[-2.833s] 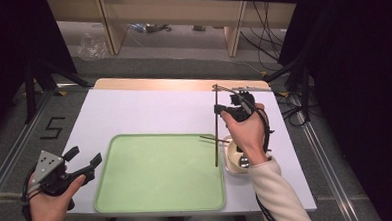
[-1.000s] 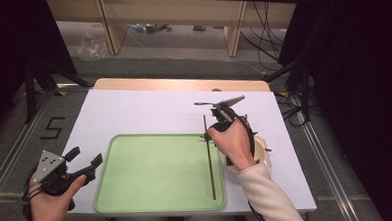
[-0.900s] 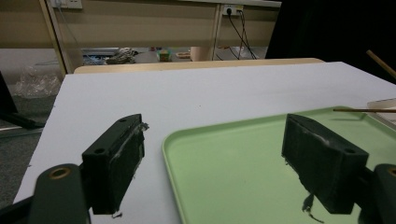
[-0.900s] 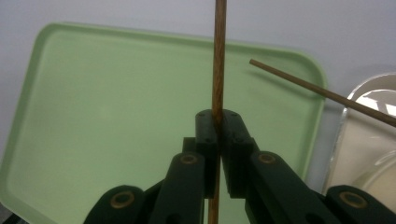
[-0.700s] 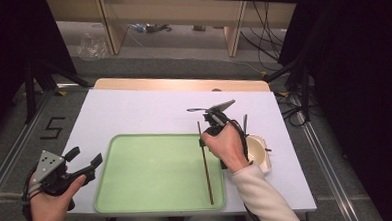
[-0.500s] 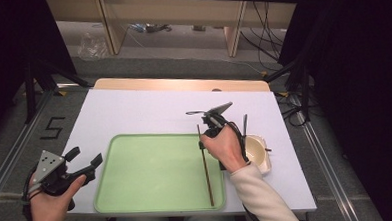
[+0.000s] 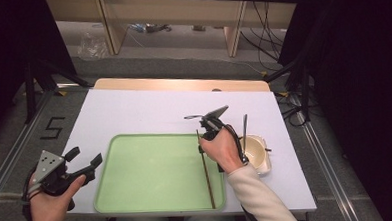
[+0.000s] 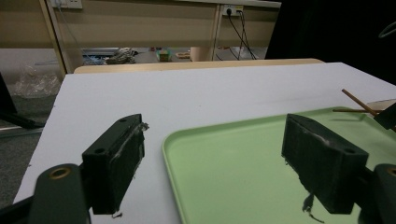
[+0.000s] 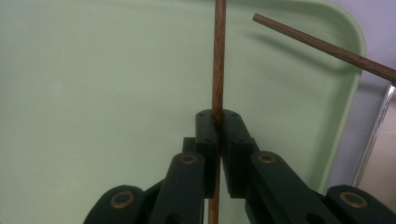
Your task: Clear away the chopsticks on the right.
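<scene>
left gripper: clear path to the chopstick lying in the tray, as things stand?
Probably yes, with a reach across. The left gripper sits open at the green tray's left edge; bare tray floor lies between it and the chopstick along the right side. But the right gripper is shut on that stick.

In front of me is a white table [image 7: 144, 110]. A small cream bowl [image 7: 257, 155] sits on its right side, and a shiny metal handle [image 7: 245, 130] sticks up from it. On the floor to my left is a black number 5 [image 7: 51, 128]. Far away, cables [image 7: 266, 17] hang by a wooden desk [image 7: 179, 8].
</scene>
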Demonstrator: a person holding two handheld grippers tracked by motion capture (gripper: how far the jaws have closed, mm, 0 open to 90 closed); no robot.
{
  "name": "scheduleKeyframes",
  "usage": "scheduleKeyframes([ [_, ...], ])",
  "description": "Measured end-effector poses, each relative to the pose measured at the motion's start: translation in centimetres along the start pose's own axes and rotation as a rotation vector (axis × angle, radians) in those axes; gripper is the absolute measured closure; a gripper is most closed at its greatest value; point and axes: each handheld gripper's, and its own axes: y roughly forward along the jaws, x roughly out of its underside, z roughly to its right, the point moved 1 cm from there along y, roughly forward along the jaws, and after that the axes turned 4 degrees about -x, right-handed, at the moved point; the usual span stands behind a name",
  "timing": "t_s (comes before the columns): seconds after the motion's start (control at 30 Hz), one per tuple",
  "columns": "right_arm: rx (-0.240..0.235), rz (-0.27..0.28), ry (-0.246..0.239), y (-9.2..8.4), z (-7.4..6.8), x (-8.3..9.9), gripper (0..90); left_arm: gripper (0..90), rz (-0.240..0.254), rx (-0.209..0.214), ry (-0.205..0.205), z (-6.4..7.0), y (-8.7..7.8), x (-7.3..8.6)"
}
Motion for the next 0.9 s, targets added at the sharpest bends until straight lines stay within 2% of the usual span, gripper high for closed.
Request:
scheduleKeyframes([
  [0.03, 0.006, -0.005, -0.005, 0.0, 0.0, 0.0, 87.2, 20.6, 0.000, 0.000, 0.000, 0.0, 0.0, 0.0],
  [0.07, 0.000, -0.018, 0.043, 0.1, -0.2, 0.1, 87.2, 20.7, -0.001, 0.000, -0.001, 0.0, 0.0, 0.0],
  [0.1, 0.008, 0.003, -0.019, 0.4, 0.2, 0.0, 87.2, 20.6, -0.001, 0.000, 0.001, 0.0, 0.0, 0.0],
  [0.23, 0.010, -0.013, 0.024, 0.8, 0.1, 0.0, 87.1, 20.7, 0.000, 0.000, 0.001, 0.0, 0.0, 0.0],
  [0.27, 0.018, -0.010, -0.013, 0.9, 0.3, -0.1, 87.1, 20.7, 0.001, 0.000, 0.000, 0.0, 0.0, 0.0],
  [0.3, 0.013, -0.033, 0.030, 0.9, 0.1, 0.0, 87.0, 20.6, 0.000, 0.000, 0.001, 0.0, 0.0, 0.0],
  [0.33, 0.015, -0.004, -0.051, 1.3, 0.7, -0.1, 87.1, 20.6, 0.000, 0.000, 0.001, 0.0, 0.0, 0.0],
  [0.37, 0.021, -0.013, -0.022, 1.4, 0.5, 0.0, 87.0, 20.7, -0.001, 0.000, 0.000, 0.0, 0.0, 0.0],
  [0.43, 0.021, -0.007, -0.056, 1.8, 0.8, -0.1, 86.9, 20.7, -0.001, 0.000, 0.001, 0.0, 0.0, 0.0],
  [0.5, 0.026, -0.030, 0.018, 2.0, 0.4, 0.0, 86.8, 20.7, 0.001, 0.000, 0.000, 0.0, 0.0, 0.0],
  [0.53, 0.033, -0.019, -0.023, 2.1, 0.7, -0.1, 86.7, 20.7, 0.001, -0.001, 0.001, 0.0, 0.0, 0.0],
  [0.57, 0.024, -0.026, 0.000, 2.2, 0.7, -0.1, 86.6, 20.7, 0.001, 0.000, 0.001, 0.0, 0.0, 0.0],
  [0.6, 0.032, -0.025, -0.026, 2.3, 0.9, -0.1, 86.5, 20.7, 0.000, 0.000, -0.001, 0.0, 0.0, 0.0],
  [0.67, 0.036, -0.029, -0.015, 2.5, 0.9, -0.1, 86.3, 20.7, -0.001, 0.000, -0.001, 0.0, 0.0, 0.0],
  [0.7, 0.038, -0.034, 0.007, 2.6, 0.8, -0.1, 86.2, 20.7, -0.001, 0.000, 0.000, 0.0, 0.0, 0.0],
  [0.73, 0.040, -0.036, -0.019, 2.6, 1.0, -0.1, 86.0, 20.7, 0.000, 0.000, 0.000, 0.0, 0.0, 0.0],
  [0.77, 0.040, -0.036, -0.009, 2.7, 1.0, 0.0, 86.0, 20.7, 0.001, 0.000, -0.001, 0.0, 0.0, 0.0],
  [0.8, 0.050, -0.034, -0.036, 2.8, 1.1, -0.1, 85.9, 20.7, 0.001, 0.001, 0.000, 0.0, 0.0, 0.0],
  [0.87, 0.047, -0.042, -0.027, 2.9, 1.1, -0.1, 85.8, 20.7, -0.001, 0.000, -0.001, 0.0, 0.0, 0.0],
  [0.9, 0.055, -0.055, -0.051, 2.9, 1.2, -0.1, 85.7, 20.7, -0.001, 0.000, -0.002, 0.0, 0.0, 0.0],
])
